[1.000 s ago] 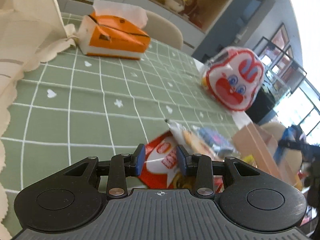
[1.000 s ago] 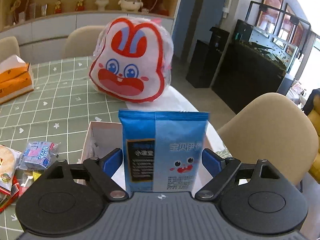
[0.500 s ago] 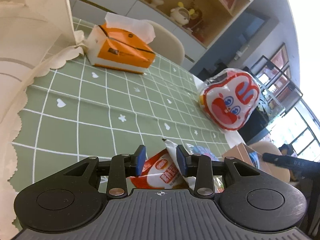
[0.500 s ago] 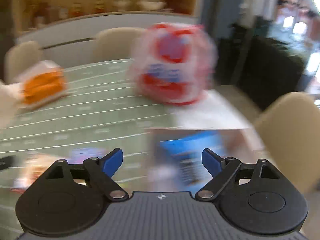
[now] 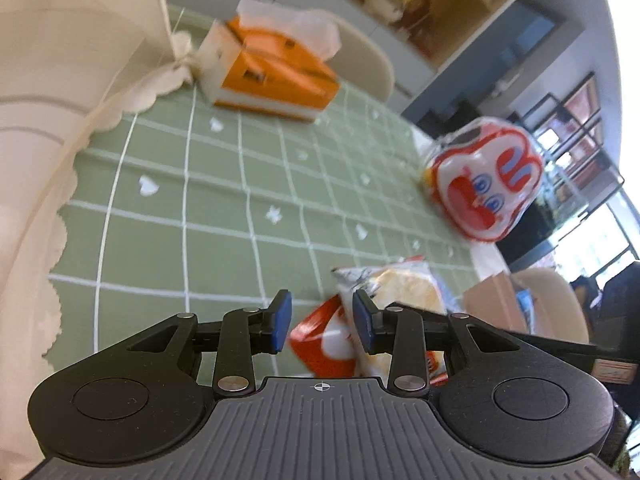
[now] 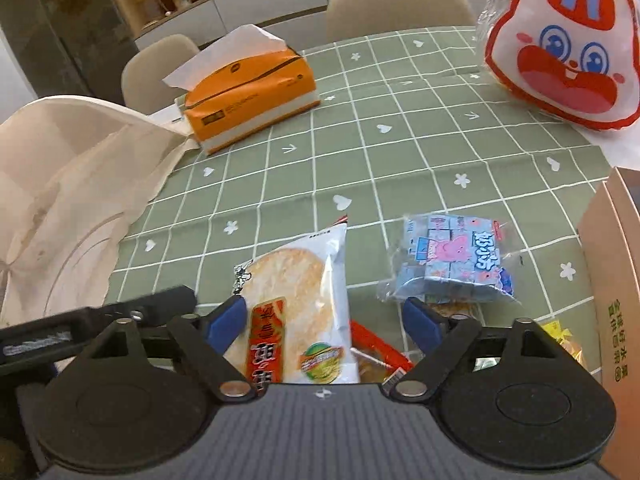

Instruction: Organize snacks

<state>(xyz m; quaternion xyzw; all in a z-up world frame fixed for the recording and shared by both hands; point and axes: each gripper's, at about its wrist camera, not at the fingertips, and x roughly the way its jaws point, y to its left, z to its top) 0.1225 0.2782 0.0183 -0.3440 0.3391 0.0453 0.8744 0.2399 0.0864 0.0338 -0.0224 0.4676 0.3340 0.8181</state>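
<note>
The right gripper [image 6: 324,320] hangs over a heap of snack packets near the right-hand edge of the green checked tablecloth [image 6: 400,152]; its blue-padded jaws are closing, with the clear rice-cracker packet with a red label [image 6: 296,312] between them but not yet pinched. The left gripper [image 5: 322,326] stands partly open beside the same heap, its pads clear of the red and white snack packet [image 5: 324,340] seen beyond them, so it holds nothing. A pale blue bag of small wrapped sweets [image 6: 452,264] lies just beside the cracker packet, and the brown cardboard box [image 6: 612,280], the likely destination, stands at the right edge of the table. The step in hand appears to be picking the cracker packet: the pads are best brought squarely across its width, low enough to catch the film rather than skid over it, and closed gently, since the crackers probably break. The packets beneath may lift with it, so a slow rise is advisable. The orange tissue box [image 6: 248,100] and the rabbit-faced plastic bag [image 6: 560,40] stand well apart toward the far edge.
</note>
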